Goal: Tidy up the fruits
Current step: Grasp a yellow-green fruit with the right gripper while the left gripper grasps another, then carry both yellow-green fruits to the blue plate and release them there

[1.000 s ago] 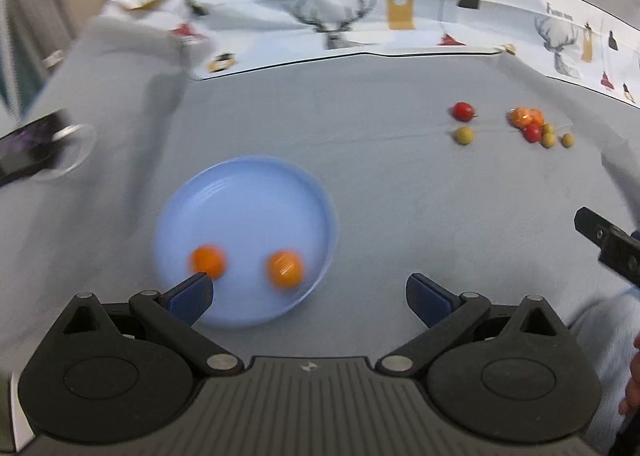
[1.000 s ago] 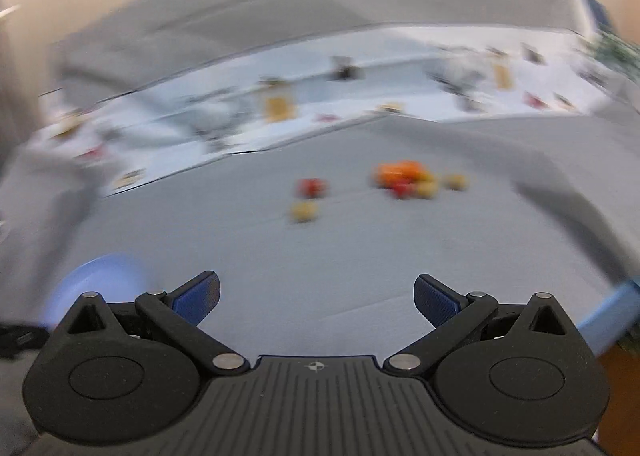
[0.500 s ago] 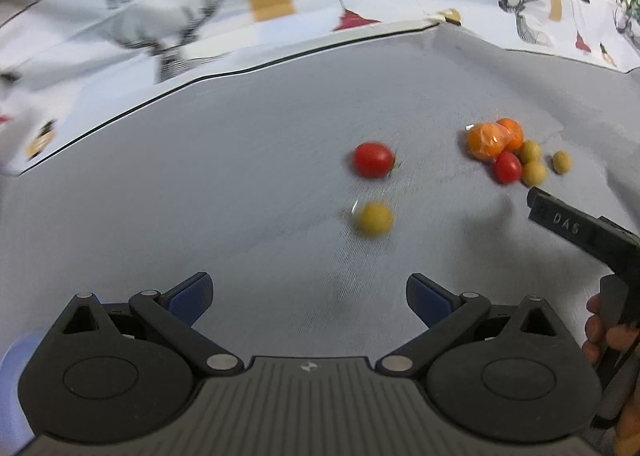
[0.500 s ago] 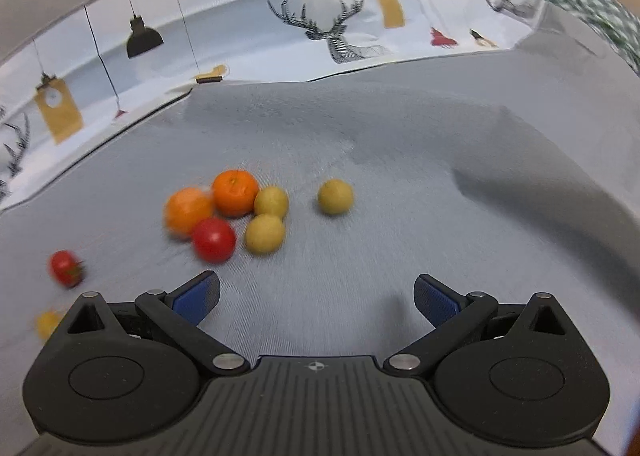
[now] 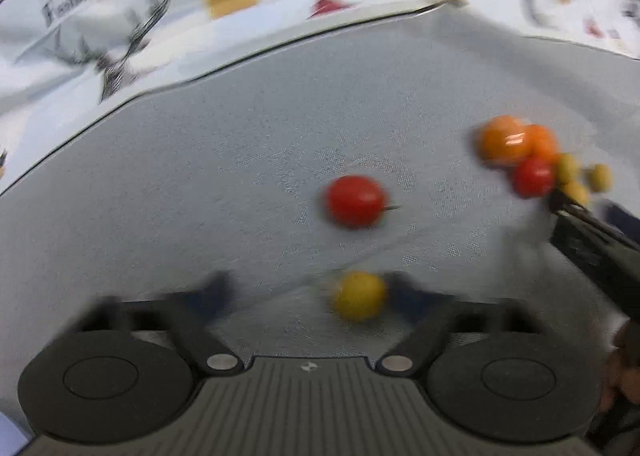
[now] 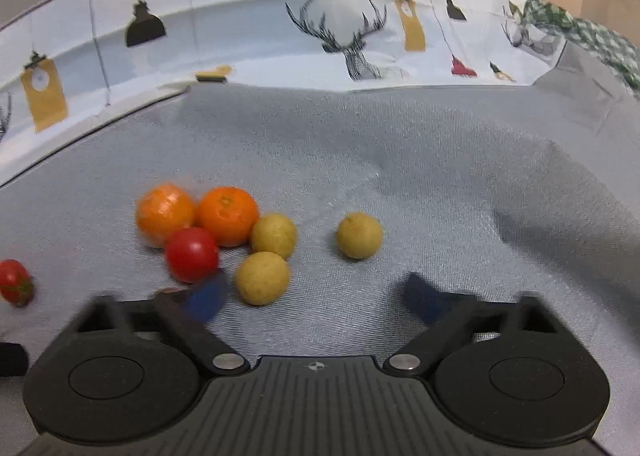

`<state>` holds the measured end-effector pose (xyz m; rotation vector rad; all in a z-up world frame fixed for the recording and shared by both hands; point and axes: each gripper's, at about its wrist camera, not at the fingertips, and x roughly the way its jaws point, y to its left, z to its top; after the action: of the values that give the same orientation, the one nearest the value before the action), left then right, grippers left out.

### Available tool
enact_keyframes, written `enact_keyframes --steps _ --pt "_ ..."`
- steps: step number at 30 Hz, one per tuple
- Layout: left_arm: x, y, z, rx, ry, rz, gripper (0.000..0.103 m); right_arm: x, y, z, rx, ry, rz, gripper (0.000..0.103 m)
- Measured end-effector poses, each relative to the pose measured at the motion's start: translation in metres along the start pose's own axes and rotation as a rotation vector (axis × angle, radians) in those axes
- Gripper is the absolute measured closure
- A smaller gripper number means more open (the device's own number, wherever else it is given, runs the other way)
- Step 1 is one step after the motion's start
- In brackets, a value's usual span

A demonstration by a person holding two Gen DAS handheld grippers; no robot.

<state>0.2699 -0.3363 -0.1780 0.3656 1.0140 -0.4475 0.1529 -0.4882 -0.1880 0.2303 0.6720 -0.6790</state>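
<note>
Grey cloth (image 6: 400, 160) covers the worktop; printed sheet (image 6: 248, 28) behind it shows deer and hanging tags, its lettering too blurred to read.

Fruit cluster (image 6: 216, 232) sits loose on the cloth, likely awaiting sorting: two oranges, a red tomato, two yellow fruits touching. One yellow fruit (image 6: 359, 235) lies just right of the cluster; a stemmed tomato (image 5: 355, 201) well left of it.

Right gripper (image 6: 312, 296): jaws closing, half-wide, nothing gripped; the cluster's nearest yellow fruit (image 6: 262, 277) sits between them.

Left gripper (image 5: 308, 296): jaws closing around a lone yellow fruit (image 5: 359, 295) left of the cluster; contact is blurred.
</note>
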Motion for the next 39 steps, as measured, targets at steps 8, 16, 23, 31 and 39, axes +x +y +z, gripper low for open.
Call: enact_keyframes --steps 8,16,23,31,39 --pt "-0.041 -0.013 -0.016 0.067 -0.035 -0.021 0.073 -0.014 -0.01 0.001 0.052 -0.04 0.02 0.074" --pt "-0.144 0.016 -0.062 0.007 -0.048 -0.013 0.073 -0.051 -0.059 0.005 0.19 -0.039 -0.051 0.074" --pt "-0.24 0.051 -0.121 -0.059 -0.074 0.024 0.073 -0.162 -0.067 -0.001 0.179 -0.089 0.1 0.074" --pt "-0.321 0.1 -0.199 -0.174 -0.073 0.059 0.073 -0.319 -0.023 -0.026 0.002 -0.119 0.478 0.073" --pt "-0.385 0.136 -0.282 -0.28 -0.146 0.11 0.073 -0.419 0.032 -0.048 -0.198 -0.097 0.769 0.073"
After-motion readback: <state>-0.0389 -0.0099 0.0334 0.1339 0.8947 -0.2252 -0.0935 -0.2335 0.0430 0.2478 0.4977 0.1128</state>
